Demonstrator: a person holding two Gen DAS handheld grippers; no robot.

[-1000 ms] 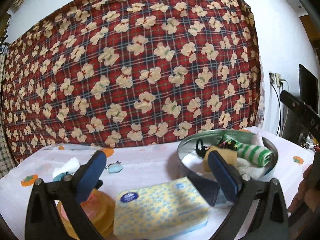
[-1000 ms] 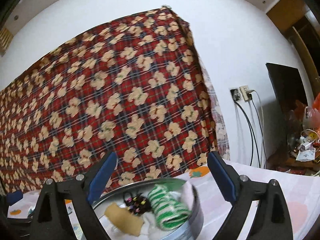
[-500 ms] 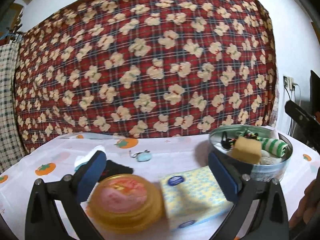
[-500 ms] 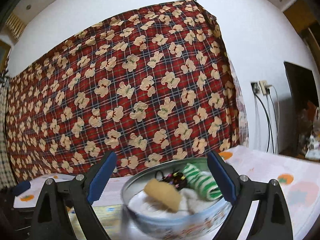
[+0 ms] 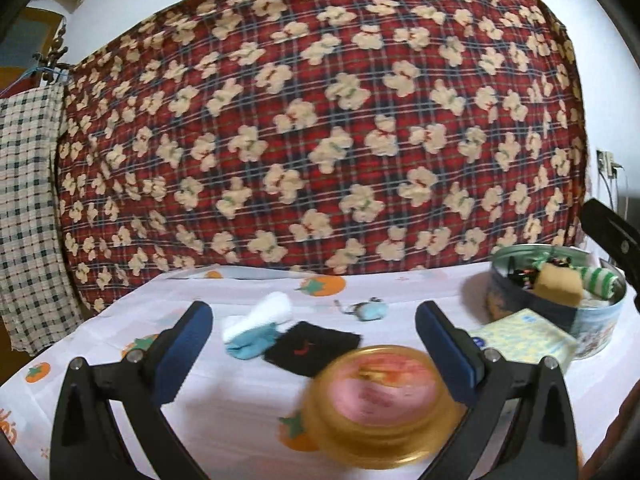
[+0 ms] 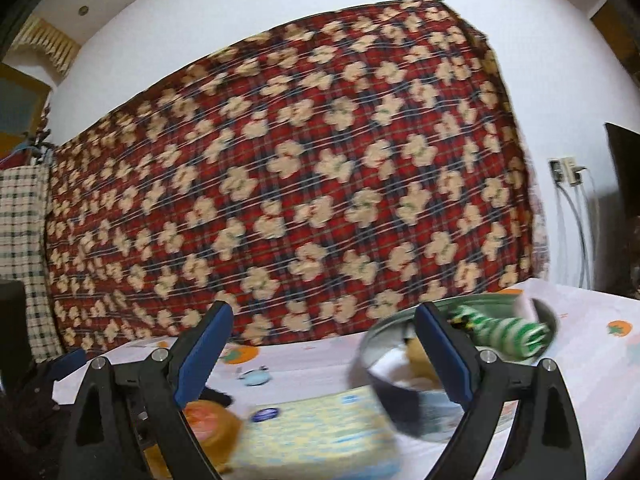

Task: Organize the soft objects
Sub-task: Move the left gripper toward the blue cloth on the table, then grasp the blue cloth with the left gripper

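Table (image 5: pixel 248 408): covered by a thin white cloth printed with orange fruit motifs. Behind it hangs a red plaid blanket (image 5: pixel 320 120) with cream bear shapes, quilted-looking.

Left tool (image 5: pixel 314 356): both blue-padded fingers spread wide, nothing between them. Right tool (image 6: pixel 323 354): likewise wide open, empty.

Soft objects loose on the table, left wrist view:
- 1 white-and-light-blue sock (image 5: pixel 256 330), knit, limp, partly rolled; lies ahead of the left tool, near its left finger.
- 1 black cloth (image 5: pixel 312 347), flat, roughly square, small red mark; just beside the sock, centred between the fingers and beyond them.
- 1 small pale-blue item (image 5: pixel 370 309) with a thin metal ring, farther back; kind cannot be told.

Hard or boxed items:
- 1 round amber plastic jar (image 5: pixel 380 404) with pink lid label, blurred, low in the gap by the right finger.
- 1 tissue pack (image 5: pixel 528 340), yellow-and-blue print, soft rectangular block, touching the tin.

Round metal tin (image 5: pixel 600 320), shiny wall, at the table's right end. Inside: 1 green-and-white striped rolled sock (image 5: pixel 600 280), 1 tan sponge block (image 5: pixel 558 284), dark hair ties with coloured beads (image 5: pixel 524 274) (count unclear), white cloth beneath.

Right wrist view: the tin (image 6: pixel 372 364) sits behind the right finger; striped sock (image 6: pixel 508 334) visible past it; tissue pack (image 6: pixel 320 432) low between the fingers. Heavy motion blur.
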